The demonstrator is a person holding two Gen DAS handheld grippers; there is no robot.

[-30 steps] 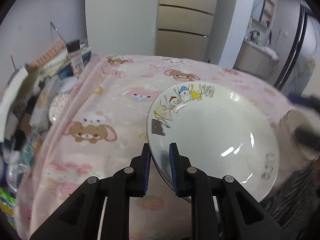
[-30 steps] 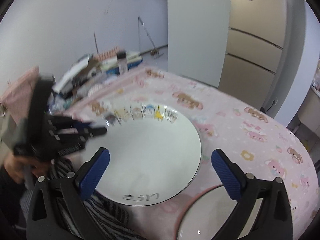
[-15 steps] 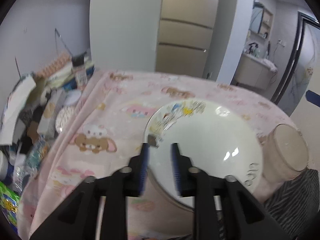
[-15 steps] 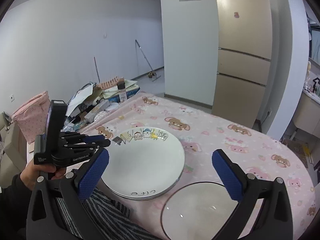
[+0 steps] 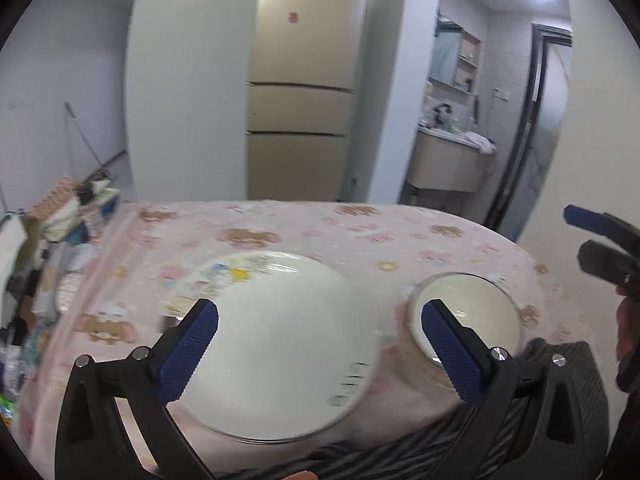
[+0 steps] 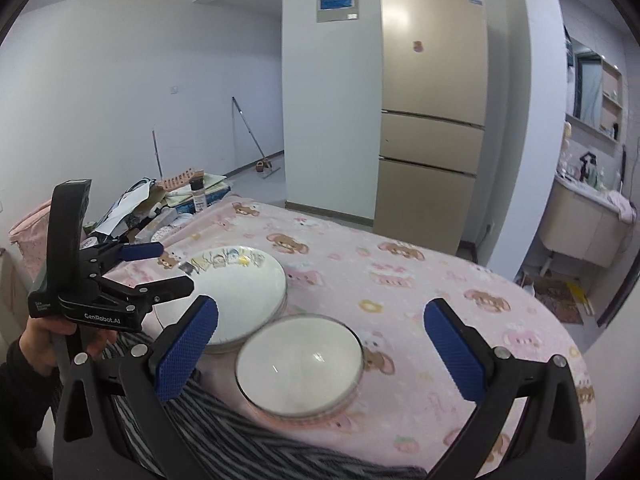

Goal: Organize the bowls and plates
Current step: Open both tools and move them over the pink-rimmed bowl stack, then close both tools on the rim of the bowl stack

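A stack of white plates (image 5: 280,340) with cartoon figures on the rim lies on the pink table, also seen from the right wrist as the plate stack (image 6: 240,288). Right of it stands a clear glass bowl (image 5: 468,312) with a pale inside, the same bowl (image 6: 300,364) in the right wrist view. My left gripper (image 5: 318,320) hovers above the plates, its jaws opening wide, gripping nothing. The left gripper (image 6: 176,266) shows beside the stack, apart from it. My right gripper (image 6: 322,312) stands open above the bowl, empty.
The pink cartoon tablecloth (image 6: 420,280) covers the table. Clutter with a dark-capped bottle (image 6: 197,196) crowds the left end. Grey striped fabric (image 6: 224,432) lies at the near edge. A beige fridge (image 6: 432,120) stands behind. A hand (image 6: 36,340) holds the left gripper.
My left gripper let go of the cartoon plate on the stack, opened wide and drew back and up. The right gripper also pulled back and up, staying open.
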